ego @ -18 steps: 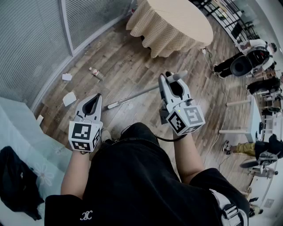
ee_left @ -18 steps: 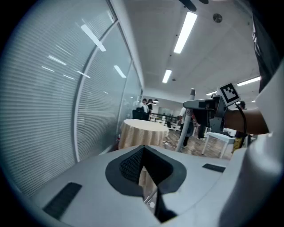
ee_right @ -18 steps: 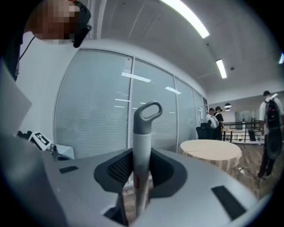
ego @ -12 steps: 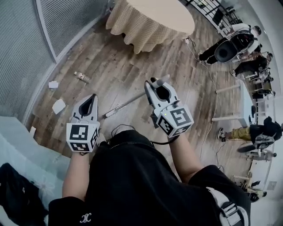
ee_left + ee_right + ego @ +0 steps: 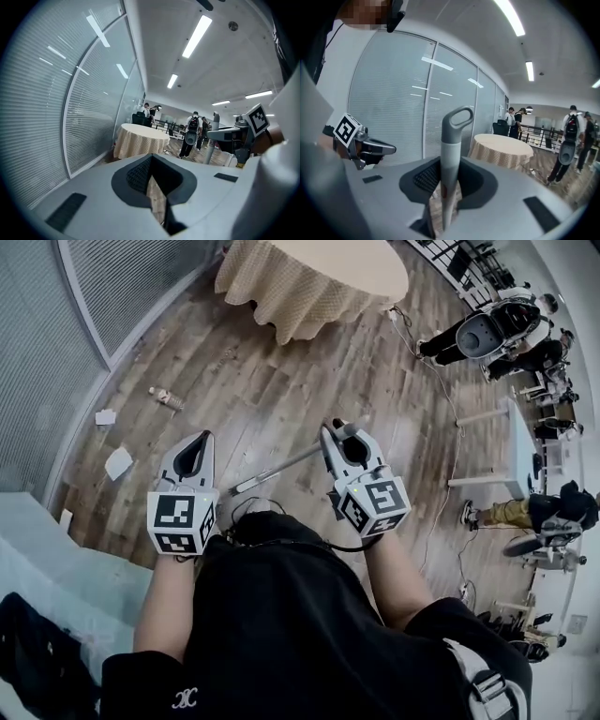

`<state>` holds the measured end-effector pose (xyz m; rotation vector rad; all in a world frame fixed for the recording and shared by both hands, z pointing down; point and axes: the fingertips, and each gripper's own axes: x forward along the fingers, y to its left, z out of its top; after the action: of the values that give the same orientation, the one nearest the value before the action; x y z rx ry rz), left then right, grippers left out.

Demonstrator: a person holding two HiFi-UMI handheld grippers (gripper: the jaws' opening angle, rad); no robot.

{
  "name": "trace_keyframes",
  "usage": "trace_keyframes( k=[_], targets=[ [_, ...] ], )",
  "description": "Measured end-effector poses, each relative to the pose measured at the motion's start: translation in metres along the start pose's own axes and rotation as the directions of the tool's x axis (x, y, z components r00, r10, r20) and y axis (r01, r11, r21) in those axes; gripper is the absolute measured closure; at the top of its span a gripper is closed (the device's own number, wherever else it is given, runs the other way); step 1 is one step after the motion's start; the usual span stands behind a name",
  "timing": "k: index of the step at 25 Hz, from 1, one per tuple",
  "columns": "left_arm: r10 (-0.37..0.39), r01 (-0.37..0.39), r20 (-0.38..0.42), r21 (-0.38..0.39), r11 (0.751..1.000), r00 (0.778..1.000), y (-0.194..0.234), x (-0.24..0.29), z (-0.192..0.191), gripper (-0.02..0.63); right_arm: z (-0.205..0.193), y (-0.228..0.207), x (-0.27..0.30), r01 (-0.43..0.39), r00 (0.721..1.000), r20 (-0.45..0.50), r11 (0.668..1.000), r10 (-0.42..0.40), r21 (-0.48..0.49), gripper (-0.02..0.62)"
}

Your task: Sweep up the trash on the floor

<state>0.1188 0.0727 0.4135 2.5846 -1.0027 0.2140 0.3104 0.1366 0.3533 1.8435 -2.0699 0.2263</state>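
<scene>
While I'm drawing the broom handle (image 5: 281, 463) in closer than a moment ago, my right fingers (image 5: 329, 444) are staying clamped on it and my left fingers (image 5: 208, 457) are staying shut, empty. The bottle (image 5: 165, 397) and paper scraps (image 5: 118, 463) are still lying on the floor (image 5: 281, 381) well apart, so I'm judging sweeping not started.

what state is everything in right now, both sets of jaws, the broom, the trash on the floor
right gripper: jaws shut on the grey loop-topped broom handle
left gripper: jaws together, nothing between them
grey loop-topped broom handle: held, slanting down toward the floor
clear plastic bottle: lying on its side on the wooden floor, not swept up
white paper scraps: lying flat, scattered, not swept up
beige tablecloth: draped over the round table
</scene>
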Motion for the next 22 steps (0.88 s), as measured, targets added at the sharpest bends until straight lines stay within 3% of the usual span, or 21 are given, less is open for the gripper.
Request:
trace_keyframes(
  k=[10, 16, 22],
  targets=[
    [0.057, -0.055, -0.066, 0.022, 0.998, 0.996, -0.027, 0.044, -0.02, 0.611, -0.071, -0.057, 0.006, -0.059, 0.996, -0.074, 0.998, 0.059, -0.004, 0.494],
    [0.114, -0.125, -0.117, -0.095, 0.988, 0.987, -0.029, 0.062, -0.029, 0.611, -0.116, -0.092, 0.026, -0.123, 0.983, -0.139, 0.992, 0.119, -0.017, 0.495],
    [0.173, -0.177, -0.147, -0.019, 0.984, 0.974, -0.035, 0.076, -0.023, 0.611, -0.142, -0.105, 0.059, -0.21, 0.966, -0.174, 0.973, 0.192, -0.092, 0.495]
  ],
)
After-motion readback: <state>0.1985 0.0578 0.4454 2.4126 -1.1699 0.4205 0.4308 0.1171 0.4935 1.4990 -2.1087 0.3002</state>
